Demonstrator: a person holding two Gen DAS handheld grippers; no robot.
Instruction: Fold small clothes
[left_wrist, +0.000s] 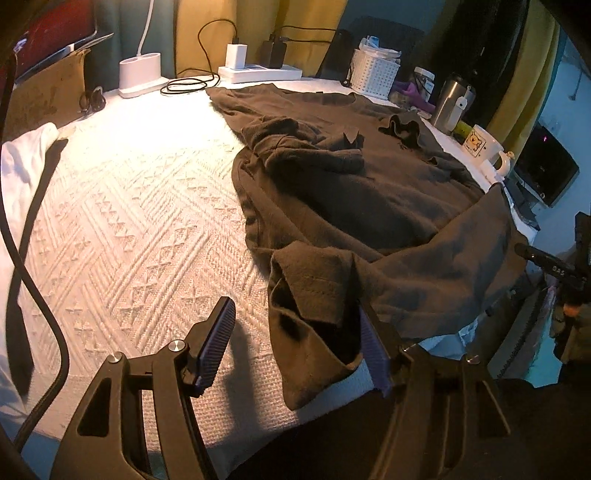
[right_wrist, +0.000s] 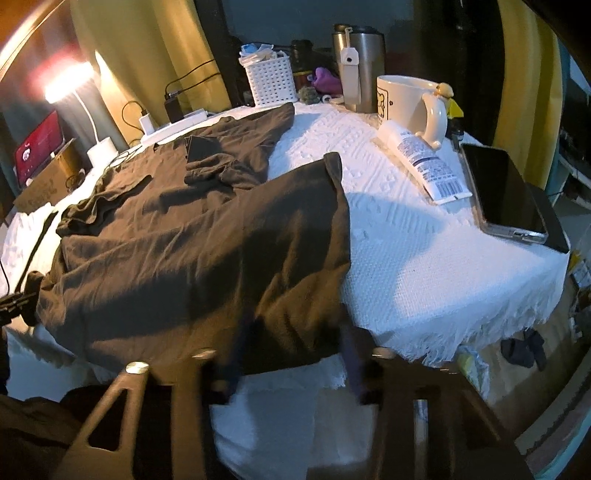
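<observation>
Nearest, in the left wrist view: left hand-held gripper (left_wrist: 295, 306) with jaws standing open. Left pad (left_wrist: 216, 343) bare over the white woven cover of the tabletop (left_wrist: 129, 221); right pad against a folded-over corner of the dark brown shirt (left_wrist: 369, 184), not pinching it.

Likewise close up, in the right wrist view: right hand-held gripper (right_wrist: 291, 328), blurred, at the front edge of the tabletop. Lower hem of the same shirt (right_wrist: 184, 240) draped across and between its two fingers. Cannot tell whether clamped on the cloth or merely around it.

Further in: shirt spread wrinkled over the middle of the tabletop, one side flap folded inward over the body, a sleeve crumpled on top. Off to the left of it, in the left wrist view, a white garment (left_wrist: 22, 166) at the tabletop's edge.

To the right of the shirt: a squeeze tube (right_wrist: 421, 166) lying flat, touching a cream mug (right_wrist: 410, 103), and a phone (right_wrist: 506, 192) face up just beside the tube.

Farthest back: steel tumbler (right_wrist: 360, 62), white slotted basket (right_wrist: 271, 79), power strip (left_wrist: 258, 72) with chargers plugged in, white lamp base (left_wrist: 139, 72).
</observation>
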